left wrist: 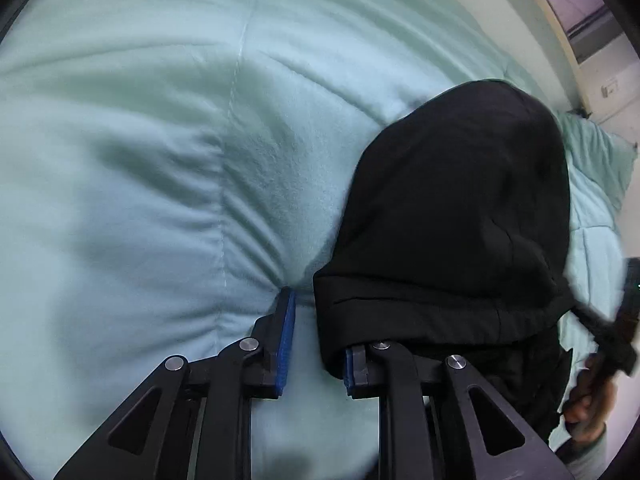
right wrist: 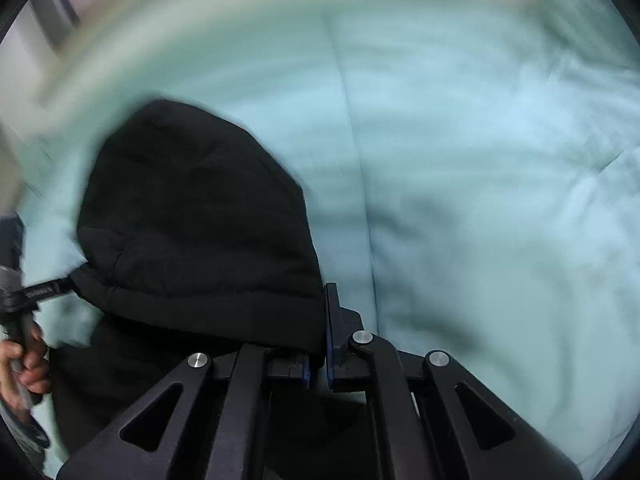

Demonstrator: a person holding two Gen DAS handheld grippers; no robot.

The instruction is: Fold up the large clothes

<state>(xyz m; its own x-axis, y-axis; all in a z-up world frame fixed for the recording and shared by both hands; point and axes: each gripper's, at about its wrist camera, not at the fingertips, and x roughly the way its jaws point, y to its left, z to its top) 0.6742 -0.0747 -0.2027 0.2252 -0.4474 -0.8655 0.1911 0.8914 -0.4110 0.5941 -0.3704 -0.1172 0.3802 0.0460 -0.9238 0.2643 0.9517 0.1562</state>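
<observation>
Black linkage fingers (left wrist: 286, 336), blue pads, silver rivets.

Both views are lit softly and evenly, without glare. Strong fisheye bending and a dark rim are seen at the edges. The right wrist view is smeared by motion blur, mostly far and left. The black garment (left wrist: 460, 208) is rendered almost without detail.
</observation>
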